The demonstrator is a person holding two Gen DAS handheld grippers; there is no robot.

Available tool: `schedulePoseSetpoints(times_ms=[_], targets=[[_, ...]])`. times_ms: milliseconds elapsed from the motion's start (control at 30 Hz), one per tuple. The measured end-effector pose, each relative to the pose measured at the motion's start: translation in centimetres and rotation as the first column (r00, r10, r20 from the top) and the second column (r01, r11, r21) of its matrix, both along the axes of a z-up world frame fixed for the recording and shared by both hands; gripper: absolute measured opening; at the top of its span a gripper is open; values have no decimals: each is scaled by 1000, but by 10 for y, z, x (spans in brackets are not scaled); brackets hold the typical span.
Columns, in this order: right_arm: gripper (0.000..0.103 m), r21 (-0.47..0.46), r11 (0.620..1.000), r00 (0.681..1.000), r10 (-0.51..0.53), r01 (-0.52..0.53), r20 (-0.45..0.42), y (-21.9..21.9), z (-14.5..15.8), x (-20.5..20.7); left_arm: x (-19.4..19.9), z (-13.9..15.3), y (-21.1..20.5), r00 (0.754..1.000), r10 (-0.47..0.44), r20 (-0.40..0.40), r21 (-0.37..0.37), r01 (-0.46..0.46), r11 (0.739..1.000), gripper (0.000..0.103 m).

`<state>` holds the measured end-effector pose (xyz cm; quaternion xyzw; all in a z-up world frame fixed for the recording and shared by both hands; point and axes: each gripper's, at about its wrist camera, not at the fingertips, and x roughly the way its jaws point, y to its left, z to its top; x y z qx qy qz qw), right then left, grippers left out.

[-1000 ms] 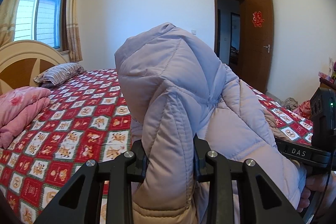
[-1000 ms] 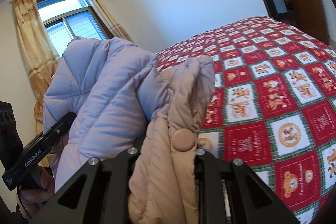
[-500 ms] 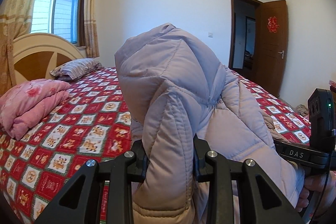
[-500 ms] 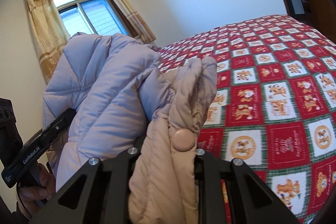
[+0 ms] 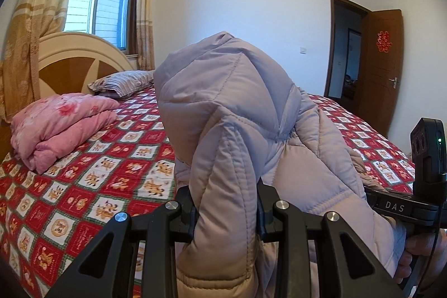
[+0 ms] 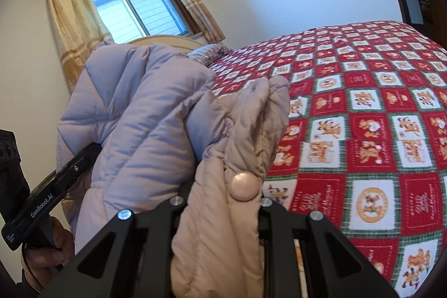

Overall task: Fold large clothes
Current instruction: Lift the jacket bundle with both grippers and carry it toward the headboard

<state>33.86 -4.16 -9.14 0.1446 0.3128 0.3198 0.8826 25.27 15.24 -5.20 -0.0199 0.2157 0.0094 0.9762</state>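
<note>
Left wrist view first: the left hand-held gripper [image 5: 225,210] is clamped on a thick quilted fold of the puffer jacket [image 5: 223,102], jaws only narrowly apart with the padding squeezed between them. The jacket bulges up in front of the lens, lilac-grey outside, beige at the lower hem, and it is held up in the air above the bed [image 5: 83,186] with its red, white and green checked bedspread. Over at the right edge, there's the right hand-held gripper [image 5: 391,205], black, lettered DAS, a hand [image 5: 419,250] wrapped round its handle, with the jacket draped across it.

Right wrist view now: the right hand-held gripper is pinched tight on the beige edge of the jacket, just below a round snap button [image 6: 245,185], fabric filling the narrow gap. The lilac body of the jacket billows away to the left, where the left hand-held gripper shows in another hand [image 6: 47,245].

Behind, a folded pink quilt [image 5: 61,124] and a striped pillow [image 5: 123,81] lie by the headboard [image 5: 69,60].
</note>
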Motion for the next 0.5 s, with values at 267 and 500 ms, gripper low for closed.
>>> schedulePoseSetpoints(times_ms=[267,500], targets=[[22,-26,999,999,45,-45,-9,38,-1,5,-3,-8,32,999,50,-13,-21,-50,999,32],[22,-50,996,997,74,-74,-15,67,-1,8,-4,-13,53,997,75,-22,-36,-76,996,32]])
